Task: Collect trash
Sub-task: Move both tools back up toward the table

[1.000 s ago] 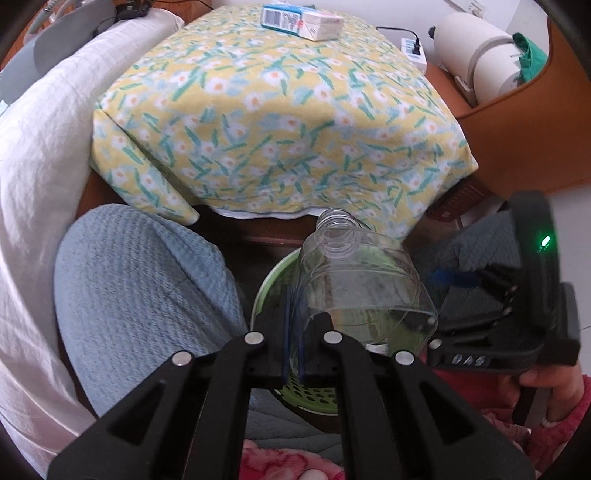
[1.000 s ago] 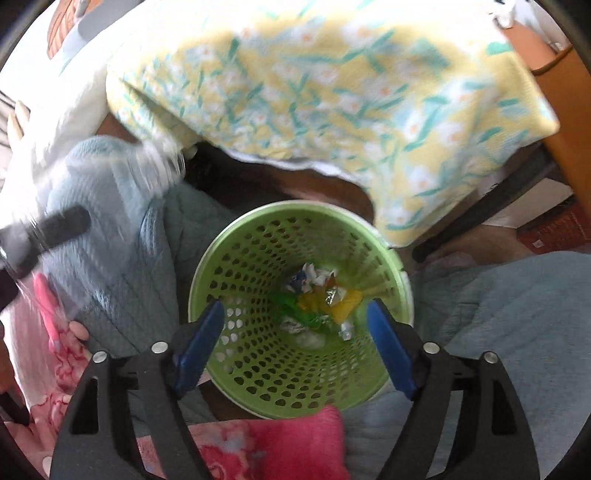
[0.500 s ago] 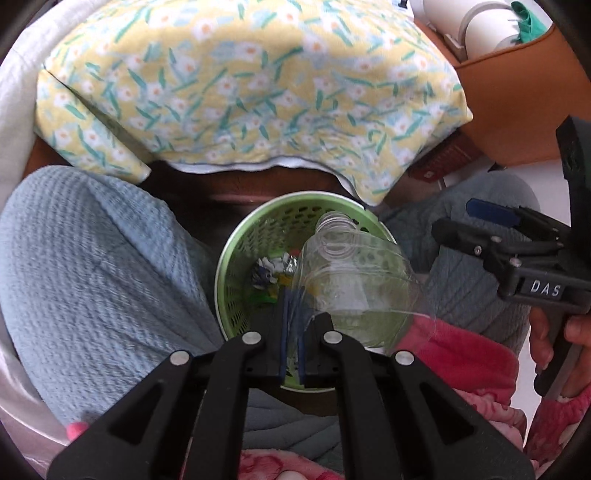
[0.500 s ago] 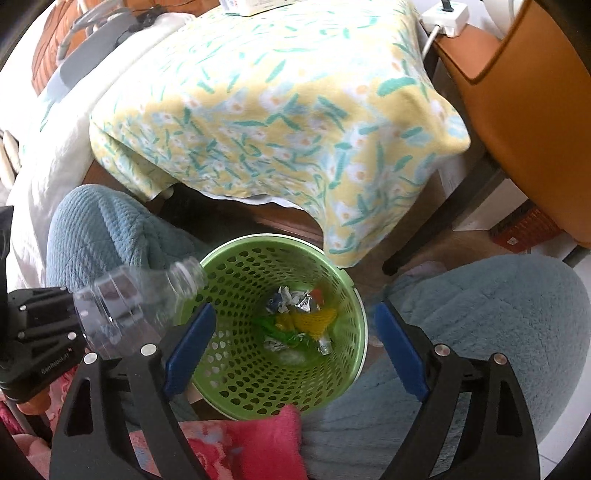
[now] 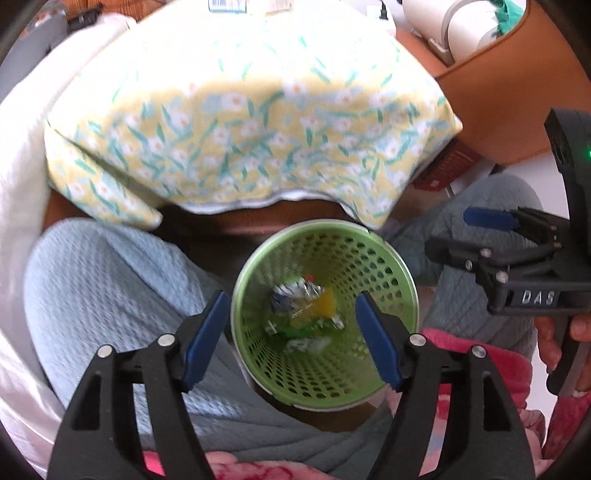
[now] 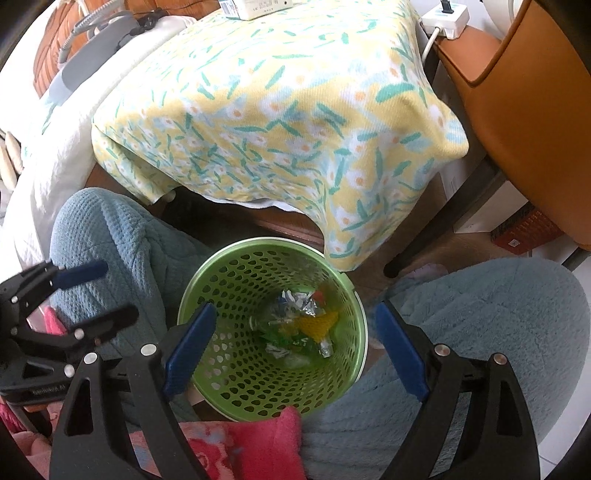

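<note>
A green perforated trash basket [image 5: 400,269] [image 6: 236,269] stands on the floor between the person's knees. Crumpled wrappers [image 5: 303,295] [image 6: 299,306] lie at its bottom, and a clear plastic bottle [image 6: 291,332] seems to lie among them, hard to make out. My left gripper [image 5: 291,325] is open and empty just above the basket's mouth. My right gripper [image 6: 295,339] is open and empty above the basket too. The left gripper also shows at the left in the right wrist view [image 6: 88,291], and the right gripper shows at the right in the left wrist view [image 5: 476,236].
A table with a yellow flowered cloth [image 5: 240,122] [image 6: 280,110] overhangs the basket's far side. A box [image 6: 255,7] lies on its far edge. An orange chair [image 6: 535,92] stands right. Blue-trousered knees [image 5: 103,288] [image 6: 480,317] flank the basket. A white power strip [image 6: 447,16] sits far right.
My left gripper opened and let go of the clear bottle, which dropped into the basket. The right gripper stayed open above the basket.
</note>
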Demonstrator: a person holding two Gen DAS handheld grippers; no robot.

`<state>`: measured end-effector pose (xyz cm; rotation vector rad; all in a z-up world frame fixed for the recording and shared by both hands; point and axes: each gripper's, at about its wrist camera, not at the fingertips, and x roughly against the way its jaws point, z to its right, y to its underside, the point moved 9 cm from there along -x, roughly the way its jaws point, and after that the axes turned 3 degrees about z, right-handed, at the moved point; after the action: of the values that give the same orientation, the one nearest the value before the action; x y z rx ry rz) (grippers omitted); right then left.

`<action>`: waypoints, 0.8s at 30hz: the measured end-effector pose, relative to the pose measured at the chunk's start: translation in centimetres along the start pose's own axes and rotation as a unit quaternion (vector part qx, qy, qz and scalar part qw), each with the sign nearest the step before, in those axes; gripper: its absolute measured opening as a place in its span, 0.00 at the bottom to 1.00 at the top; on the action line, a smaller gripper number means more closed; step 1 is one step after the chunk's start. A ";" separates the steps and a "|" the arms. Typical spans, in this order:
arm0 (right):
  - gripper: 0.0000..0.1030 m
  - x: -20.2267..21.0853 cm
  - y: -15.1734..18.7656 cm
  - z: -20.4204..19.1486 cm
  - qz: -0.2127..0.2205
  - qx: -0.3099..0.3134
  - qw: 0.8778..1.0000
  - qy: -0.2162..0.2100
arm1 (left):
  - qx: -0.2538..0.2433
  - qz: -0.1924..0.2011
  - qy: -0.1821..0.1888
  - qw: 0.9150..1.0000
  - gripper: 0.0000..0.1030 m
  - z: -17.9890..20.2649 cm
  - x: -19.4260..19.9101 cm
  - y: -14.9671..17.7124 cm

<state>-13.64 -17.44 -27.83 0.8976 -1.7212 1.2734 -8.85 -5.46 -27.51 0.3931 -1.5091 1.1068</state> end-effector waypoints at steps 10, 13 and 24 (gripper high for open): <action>0.85 1.2 -1.3 -0.7 0.023 0.017 1.000 -0.001 | 0.027 0.041 -0.001 0.999 0.70 -2.2 2.7 -3.7; 0.85 1.4 -1.9 -0.8 0.028 0.021 0.999 -0.002 | 0.034 0.050 -0.006 0.998 0.71 -2.7 3.1 -4.4; 0.85 3.9 -7.7 -2.9 0.084 0.058 0.995 -0.003 | 0.088 0.156 -0.046 0.983 0.88 -7.0 7.3 -11.1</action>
<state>-7.96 -16.79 -20.77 0.8373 -1.7708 1.4960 1.65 -2.93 -17.13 0.3391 -1.5958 1.4940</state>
